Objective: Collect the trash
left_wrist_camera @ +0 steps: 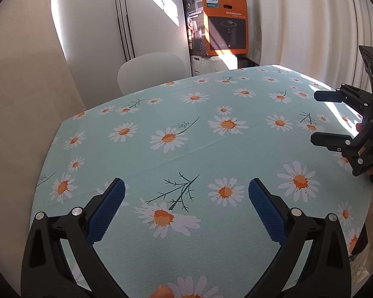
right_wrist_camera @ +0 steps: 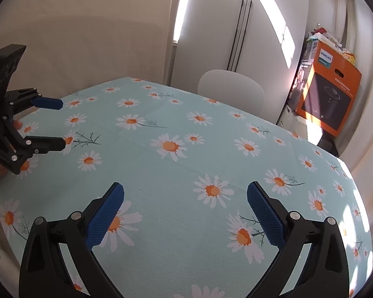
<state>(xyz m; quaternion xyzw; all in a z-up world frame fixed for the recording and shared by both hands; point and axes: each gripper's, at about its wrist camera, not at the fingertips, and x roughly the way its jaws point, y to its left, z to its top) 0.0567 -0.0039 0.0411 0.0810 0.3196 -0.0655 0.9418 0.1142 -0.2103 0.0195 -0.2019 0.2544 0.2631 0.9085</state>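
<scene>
No trash shows in either view. My left gripper (left_wrist_camera: 186,186) hovers open over the daisy-print tablecloth (left_wrist_camera: 201,149), with nothing between its blue pads. My right gripper (right_wrist_camera: 185,190) is open too, above the same tablecloth (right_wrist_camera: 181,173). Each gripper appears in the other's view: the right gripper (left_wrist_camera: 315,118) at the right edge of the left wrist view, the left gripper (right_wrist_camera: 62,124) at the left edge of the right wrist view. Both are open with nothing held, and fingers of the person's hands show behind them.
A white chair (left_wrist_camera: 151,70) stands at the table's far side, before white cupboard doors (left_wrist_camera: 126,17). An orange Philips box (left_wrist_camera: 226,22) sits on stacked white things in the corner, with clutter on top. Sun patches fall on the table's far right edge (left_wrist_camera: 335,104).
</scene>
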